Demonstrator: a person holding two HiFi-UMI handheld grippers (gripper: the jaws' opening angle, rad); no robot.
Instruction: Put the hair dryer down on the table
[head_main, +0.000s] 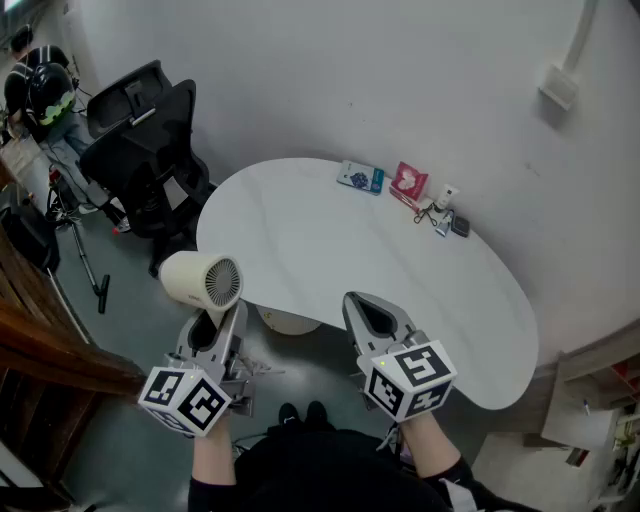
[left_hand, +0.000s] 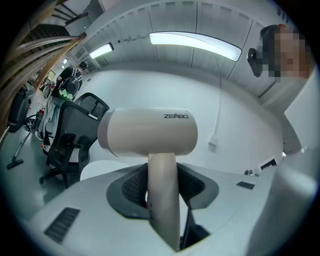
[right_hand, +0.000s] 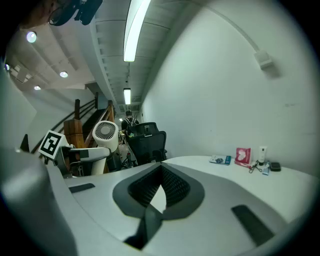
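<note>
The white bench (head_main: 300, 235) with its rounded outline is our landmark, and most of its top is bare. Beyond the bench's left end stands a black office chair (head_main: 150, 140). The cream hair dryer (head_main: 200, 280) hangs in the air just off the bench's near left edge, over the floor and not touching the bench, with its barrel lying level and its round grille turned back towards us. Our left gripper (head_main: 212, 320) sits below the dryer, its fingers (left_hand: 131, 187) clenched on the dryer's handle. Our right gripper (head_main: 365, 305) hovers at the bench's near edge, to the right of the dryer, its fingers closed tip to tip with nothing between them. Along the bench's far edge lie a blue packet (head_main: 360, 178), a red packet (head_main: 408, 183) and a small white bottle (head_main: 446, 194)
</note>
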